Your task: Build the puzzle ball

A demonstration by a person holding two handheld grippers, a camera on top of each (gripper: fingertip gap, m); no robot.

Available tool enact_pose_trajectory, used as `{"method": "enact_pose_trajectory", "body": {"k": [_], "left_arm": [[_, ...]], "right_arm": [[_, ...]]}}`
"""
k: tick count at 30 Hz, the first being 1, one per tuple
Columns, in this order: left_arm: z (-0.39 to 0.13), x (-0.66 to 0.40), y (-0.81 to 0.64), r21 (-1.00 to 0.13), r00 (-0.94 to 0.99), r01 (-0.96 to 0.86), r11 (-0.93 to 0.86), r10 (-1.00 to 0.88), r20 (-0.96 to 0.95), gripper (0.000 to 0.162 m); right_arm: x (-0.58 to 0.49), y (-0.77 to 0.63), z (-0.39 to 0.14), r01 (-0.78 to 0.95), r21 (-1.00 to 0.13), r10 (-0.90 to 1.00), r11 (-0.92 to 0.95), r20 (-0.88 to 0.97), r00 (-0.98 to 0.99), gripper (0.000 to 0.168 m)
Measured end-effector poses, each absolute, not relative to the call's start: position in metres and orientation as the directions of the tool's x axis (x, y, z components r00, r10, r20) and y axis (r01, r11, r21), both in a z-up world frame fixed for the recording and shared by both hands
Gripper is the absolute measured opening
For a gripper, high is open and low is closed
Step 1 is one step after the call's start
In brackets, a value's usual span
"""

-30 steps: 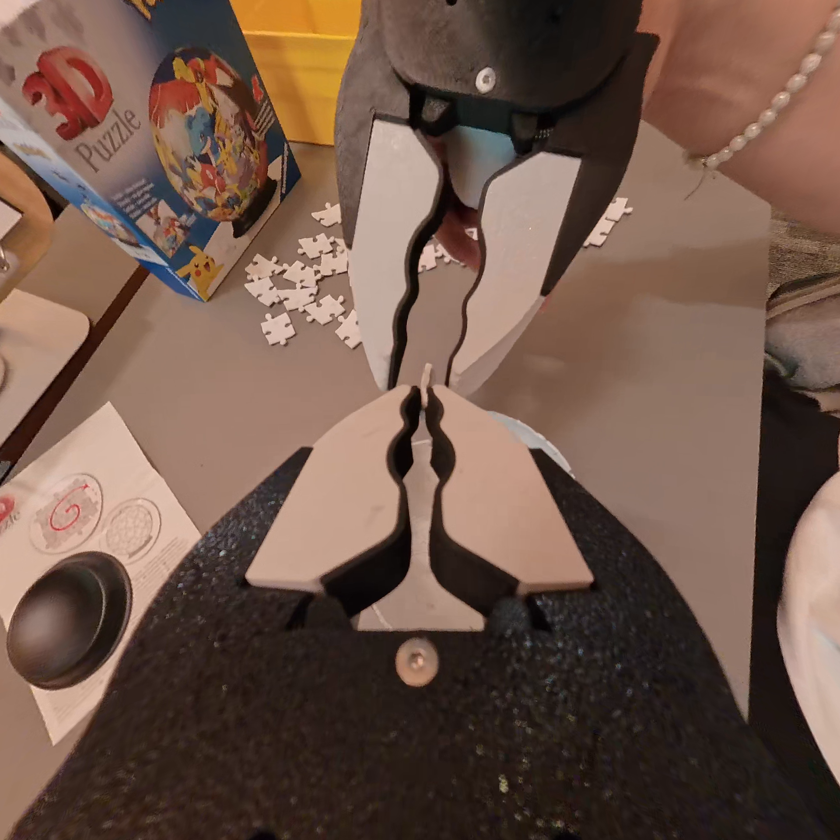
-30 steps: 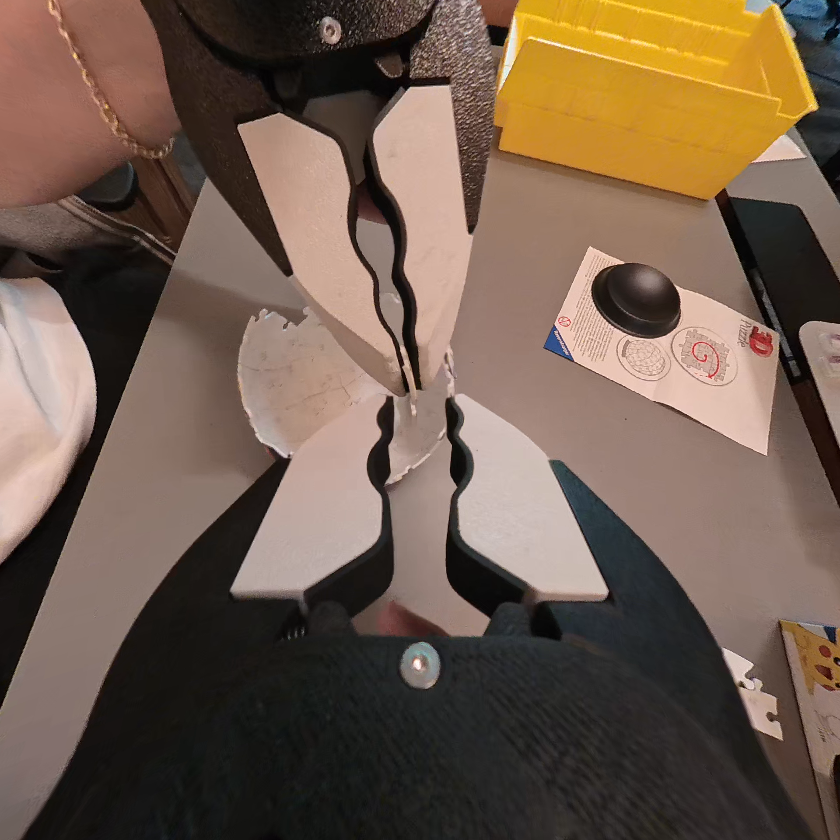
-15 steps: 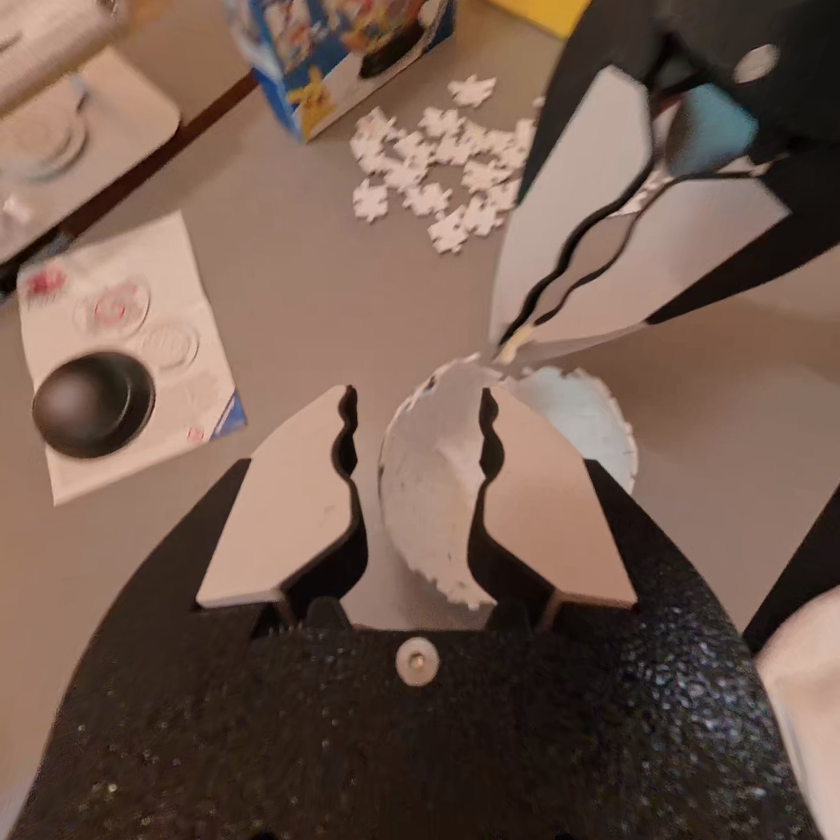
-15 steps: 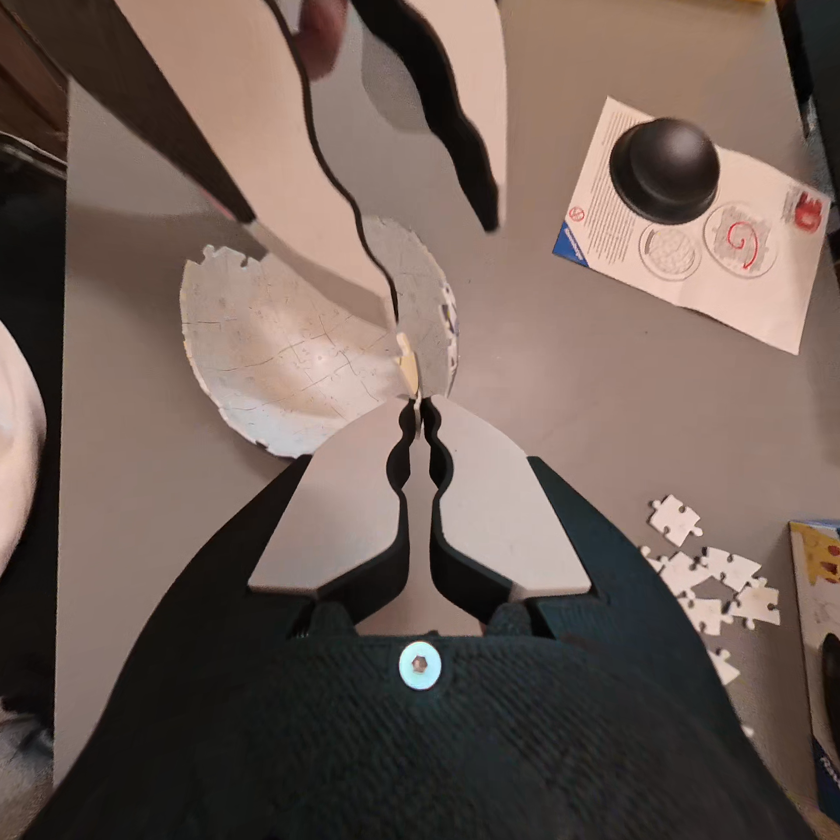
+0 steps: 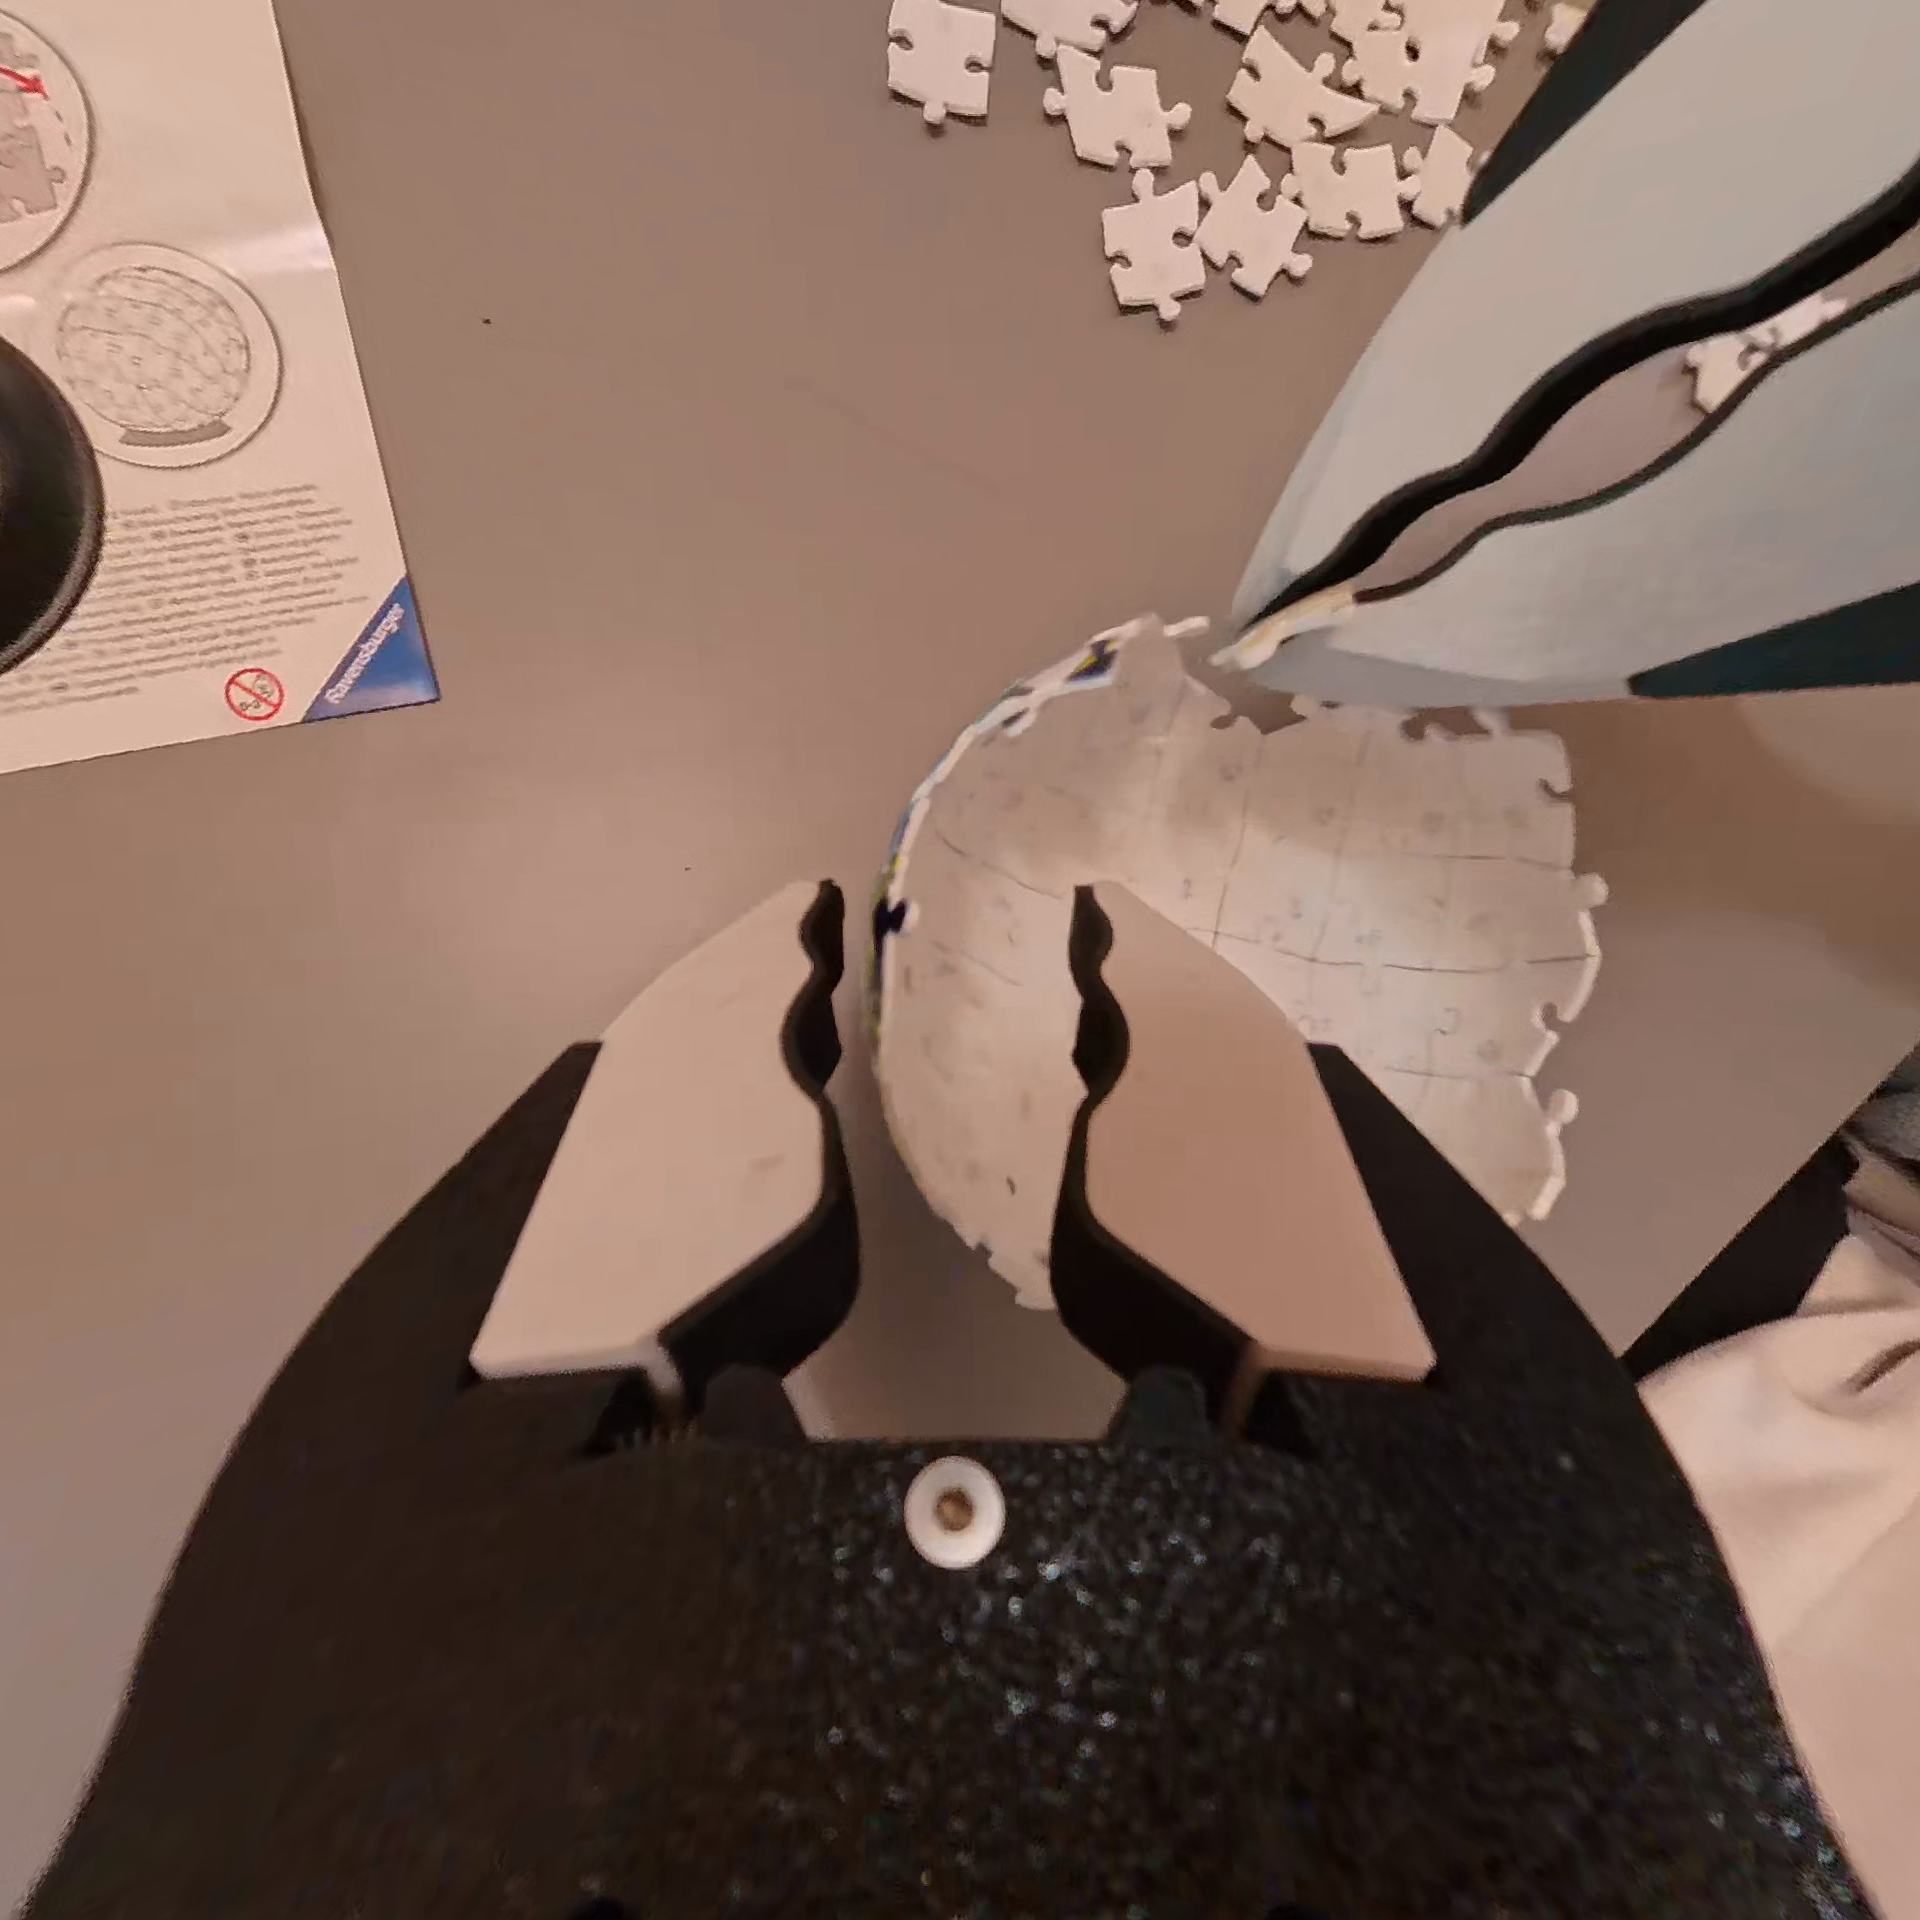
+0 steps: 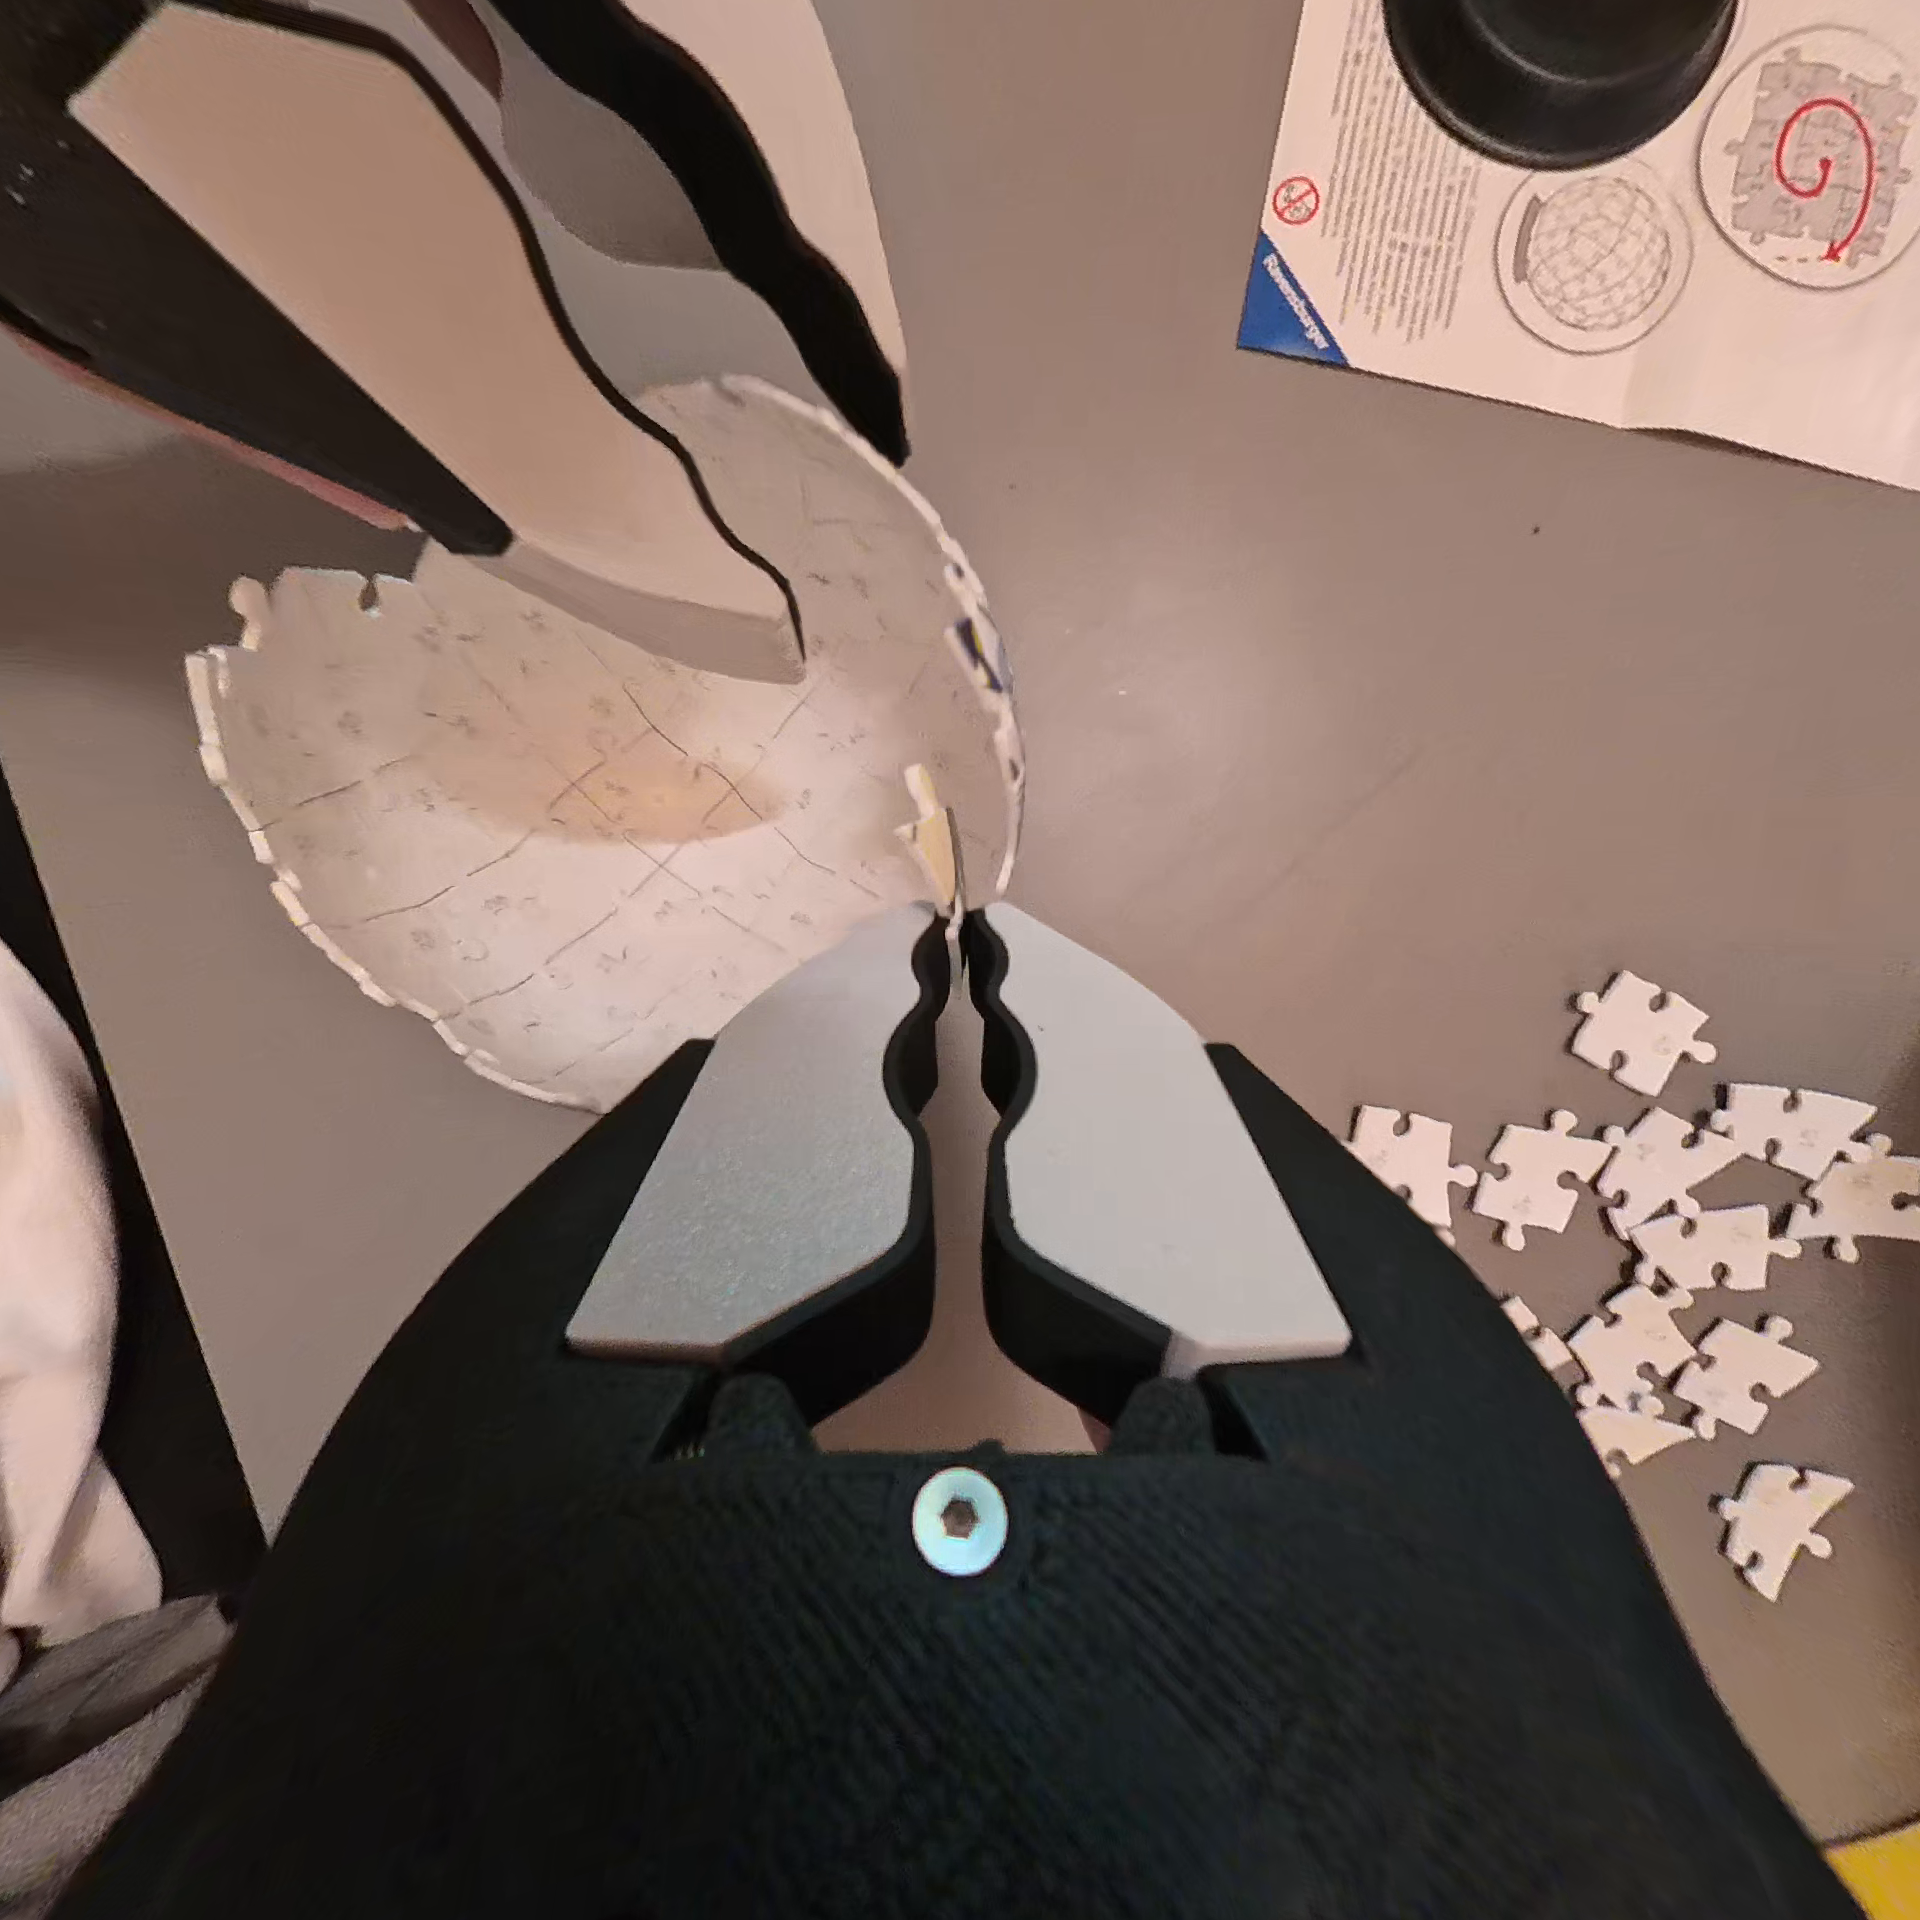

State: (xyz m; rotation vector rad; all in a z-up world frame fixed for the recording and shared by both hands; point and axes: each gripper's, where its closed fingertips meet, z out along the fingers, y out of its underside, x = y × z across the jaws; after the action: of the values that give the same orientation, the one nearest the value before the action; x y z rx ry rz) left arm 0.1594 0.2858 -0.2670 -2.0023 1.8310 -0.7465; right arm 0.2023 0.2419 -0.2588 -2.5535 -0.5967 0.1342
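Note:
The half-built puzzle ball (image 5: 1299, 883) is a white curved shell lying open side up on the grey table; it also shows in the right wrist view (image 6: 499, 810). My left gripper (image 5: 954, 899) is open and empty, its jaws on either side of the shell's near rim. From the right wrist view it (image 6: 847, 556) hangs over the shell's far side. My right gripper (image 6: 956, 916) is shut on a single puzzle piece (image 6: 932, 836) and holds it on edge at the shell's rim. In the left wrist view the right gripper (image 5: 1247, 639) touches the shell's far edge.
Loose white puzzle pieces (image 5: 1195, 135) lie in a heap beyond the shell, and to the right in the right wrist view (image 6: 1683, 1226). An instruction sheet (image 5: 208, 416) carries a black round stand (image 6: 1558, 73). White cloth (image 5: 1818, 1507) borders the table edge. Spacing between my two grippers at the tips: around 7 centimeters.
The piece passed from my left gripper to my right: the left opened and let go, the right shut on it. Both then dropped closer to the shell.

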Motion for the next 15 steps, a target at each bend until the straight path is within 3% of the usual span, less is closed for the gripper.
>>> {"method": "enact_pose_trajectory", "body": {"k": [9,15], "left_arm": [[-0.267,0.168,0.292,-0.545,0.111,-0.809,-0.219,-0.968,0.223,0.012],[-0.271,0.164,0.298,-0.544,0.170,-0.788,-0.289,-0.951,0.259,0.010]], "right_arm": [[0.212,0.241,-0.267,0.332,-0.453,0.378,-0.827,-0.012,0.926,0.003],[0.211,0.245,-0.274,0.320,-0.448,0.371,-0.835,-0.029,0.928,0.003]]}}
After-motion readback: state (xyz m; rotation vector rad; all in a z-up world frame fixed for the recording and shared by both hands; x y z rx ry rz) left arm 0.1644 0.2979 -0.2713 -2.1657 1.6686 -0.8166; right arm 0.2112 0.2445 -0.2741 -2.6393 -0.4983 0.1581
